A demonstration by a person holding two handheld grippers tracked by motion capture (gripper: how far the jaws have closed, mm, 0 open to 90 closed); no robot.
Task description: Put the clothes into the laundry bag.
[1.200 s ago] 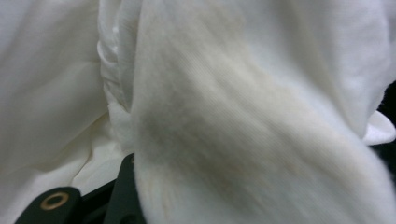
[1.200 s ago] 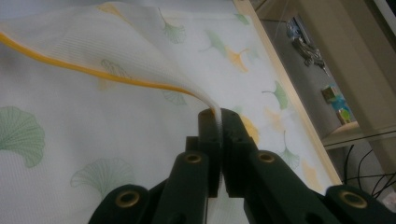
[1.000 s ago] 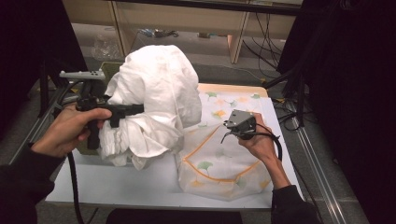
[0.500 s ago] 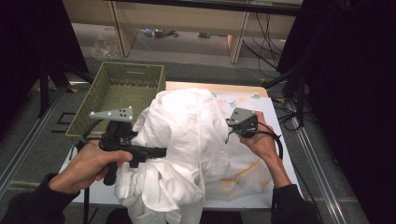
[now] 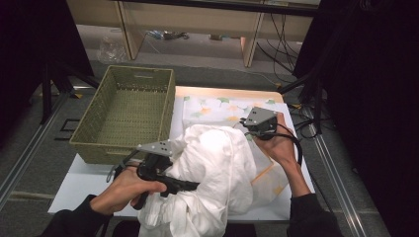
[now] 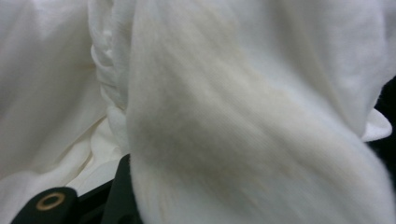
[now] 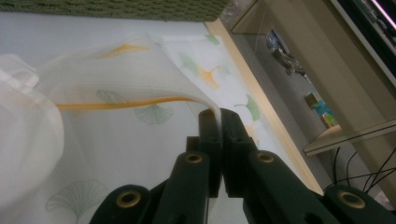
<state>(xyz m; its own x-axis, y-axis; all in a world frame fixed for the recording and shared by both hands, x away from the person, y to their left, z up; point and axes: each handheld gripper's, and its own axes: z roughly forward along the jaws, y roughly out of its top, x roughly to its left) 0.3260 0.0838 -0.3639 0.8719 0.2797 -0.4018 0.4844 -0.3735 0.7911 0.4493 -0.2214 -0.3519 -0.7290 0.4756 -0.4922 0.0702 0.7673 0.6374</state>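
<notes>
White bundle [image 5: 217, 173] slanting toward basket [image 5: 126, 113]

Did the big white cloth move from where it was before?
Yes. The white cloth in the left gripper has swung away from the green basket, which it hid earlier, toward the table's near edge.

The left gripper [image 5: 190, 186] has its fingers buried in the white garment [image 5: 217, 168], so whether they pinch the cloth cannot be told. In the left gripper view the folds of that garment lie blurred against the lens and cover all but a corner of one finger. The garment's near end is cut off by the bottom edge of the high view. It hides much of the leaf-printed bag [image 5: 217, 106] and the table [image 5: 89, 185] beneath.
</notes>
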